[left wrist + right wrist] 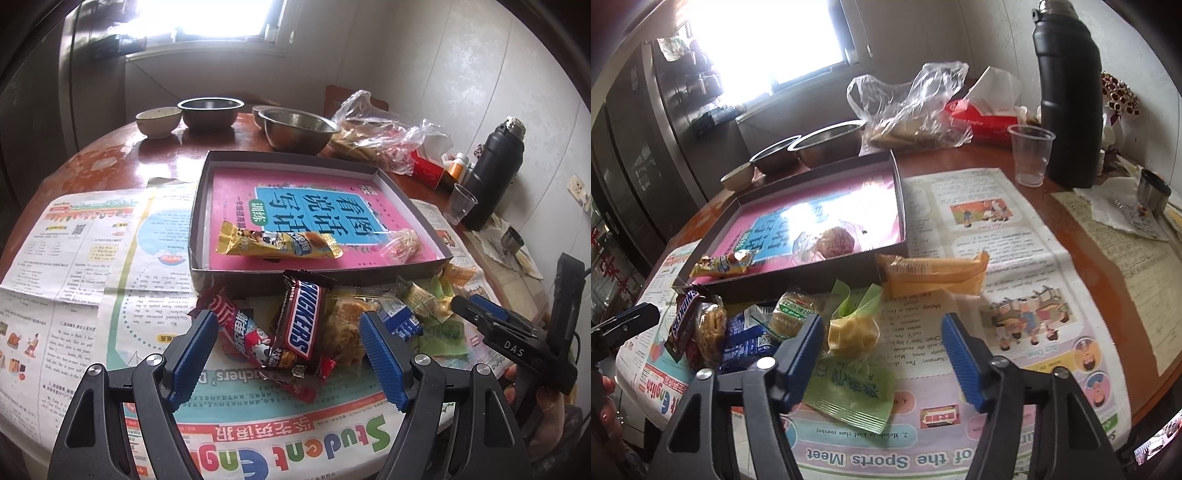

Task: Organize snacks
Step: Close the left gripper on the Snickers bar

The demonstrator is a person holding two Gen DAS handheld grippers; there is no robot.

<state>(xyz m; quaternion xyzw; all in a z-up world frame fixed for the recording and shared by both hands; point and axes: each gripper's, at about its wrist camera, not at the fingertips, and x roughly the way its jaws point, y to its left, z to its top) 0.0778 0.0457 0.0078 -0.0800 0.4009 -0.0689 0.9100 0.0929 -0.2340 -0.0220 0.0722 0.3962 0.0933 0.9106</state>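
A shallow dark box (236, 275) with a pink book as its floor holds a yellow snack bar (277, 243) and a clear-wrapped round snack (400, 245). In front of it lies a pile: a Snickers bar (301, 323), a red milk-candy packet (240, 330), a crispy cake (345, 328), a blue packet (400, 321) and green packets (443, 332). My left gripper (288, 354) is open just above the Snickers. My right gripper (882, 354) is open over the newspaper, beside a yellow candy bag (851, 332), a green packet (849, 395) and an orange wafer pack (934, 273).
Metal bowls (299, 129) and a ceramic bowl (159, 120) stand at the table's back. A plastic bag (908, 107), red tissue pack (982, 118), clear cup (1030, 155), black thermos (1067, 92) and small metal cup (1152, 190) stand at the right. Newspaper (74, 240) covers the table.
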